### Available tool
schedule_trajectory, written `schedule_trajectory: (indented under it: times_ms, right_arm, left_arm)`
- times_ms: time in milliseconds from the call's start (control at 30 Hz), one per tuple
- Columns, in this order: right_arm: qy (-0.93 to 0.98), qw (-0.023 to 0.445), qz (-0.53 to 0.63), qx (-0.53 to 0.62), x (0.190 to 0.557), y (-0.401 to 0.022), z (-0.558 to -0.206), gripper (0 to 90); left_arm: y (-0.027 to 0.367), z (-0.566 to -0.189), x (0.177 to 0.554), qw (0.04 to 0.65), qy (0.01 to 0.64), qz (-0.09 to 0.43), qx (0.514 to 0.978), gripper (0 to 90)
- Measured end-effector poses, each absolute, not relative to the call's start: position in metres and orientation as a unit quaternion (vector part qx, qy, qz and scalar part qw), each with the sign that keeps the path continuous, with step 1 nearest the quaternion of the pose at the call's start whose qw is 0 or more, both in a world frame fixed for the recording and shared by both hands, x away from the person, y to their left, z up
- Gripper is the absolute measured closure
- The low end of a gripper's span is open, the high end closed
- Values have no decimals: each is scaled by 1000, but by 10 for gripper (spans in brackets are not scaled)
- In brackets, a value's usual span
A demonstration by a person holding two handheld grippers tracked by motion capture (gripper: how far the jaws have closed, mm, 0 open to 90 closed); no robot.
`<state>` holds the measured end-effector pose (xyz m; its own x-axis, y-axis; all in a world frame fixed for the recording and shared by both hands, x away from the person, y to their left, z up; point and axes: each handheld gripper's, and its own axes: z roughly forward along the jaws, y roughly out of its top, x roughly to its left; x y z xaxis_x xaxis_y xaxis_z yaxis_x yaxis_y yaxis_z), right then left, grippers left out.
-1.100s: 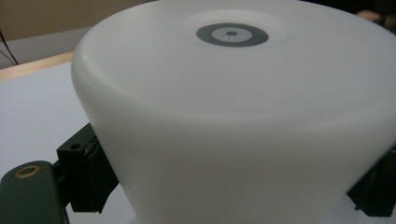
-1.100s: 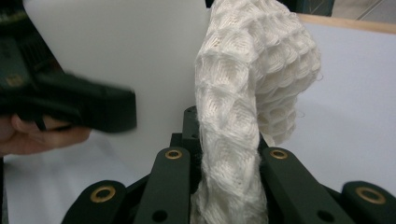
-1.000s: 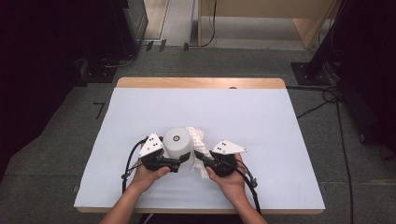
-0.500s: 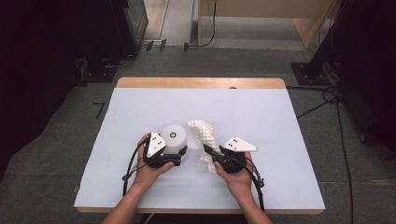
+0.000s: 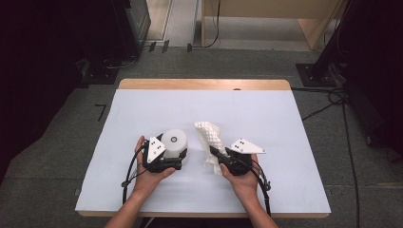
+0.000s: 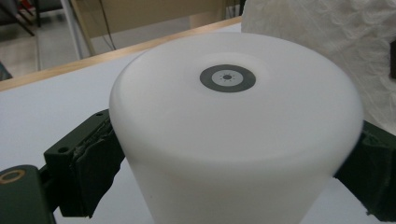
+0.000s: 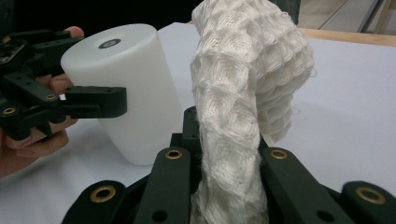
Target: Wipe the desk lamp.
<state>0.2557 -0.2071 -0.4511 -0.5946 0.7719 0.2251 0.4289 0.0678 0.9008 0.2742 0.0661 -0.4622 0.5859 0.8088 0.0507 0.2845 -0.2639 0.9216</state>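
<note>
A white cylinder (image 5: 173,144) stands upright on the worktop (image 5: 285,118), which a pale sheet covers, and serves here as the landmark. The left gripper (image 5: 177,164) sits at the cylinder's near side, held in the person's left hand (image 5: 147,178); its fingers (image 6: 88,161) flank the cylinder's wall on both sides and have just been opening. In the left gripper view the pads lie against or right beside the wall, and whether they press on it cannot be told. On top of the cylinder is a small dark ring (image 6: 227,78). Just to the right of the cylinder, apart from it, a white waffle-weave cloth (image 5: 210,137) rises in a bunched column with its top curling over. The right gripper (image 5: 214,153), in the person's right hand (image 5: 244,180), has its fingers (image 7: 170,179) pressed tightly together on the lower end of that cloth, pinching it.
</note>
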Motion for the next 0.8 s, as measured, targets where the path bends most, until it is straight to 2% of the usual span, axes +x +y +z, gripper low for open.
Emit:
schedule_trajectory:
  times_ms: [100, 233, 467, 533, 600, 800]
  right_arm:
    - [712, 156, 538, 423, 256, -207, -452, 790]
    - [716, 156, 536, 420, 255, -206, -453, 790]
    - [716, 152, 535, 422, 256, -206, -455, 790]
    - [715, 150, 537, 421, 256, -205, -455, 790]
    - [718, 146, 537, 418, 255, -203, -455, 790]
    - [726, 131, 542, 402, 252, -193, -456, 790]
  left_arm:
    - [59, -465, 271, 479, 398, 265, 736, 44]
    - [45, -470, 275, 437, 439, 278, 734, 65]
    - [57, -469, 282, 452, 428, 258, 739, 84]
    - [69, -464, 286, 482, 425, 225, 732, 84]
    - [83, -456, 291, 540, 398, 149, 727, 85]
    - [87, -444, 284, 590, 316, 102, 736, 85]
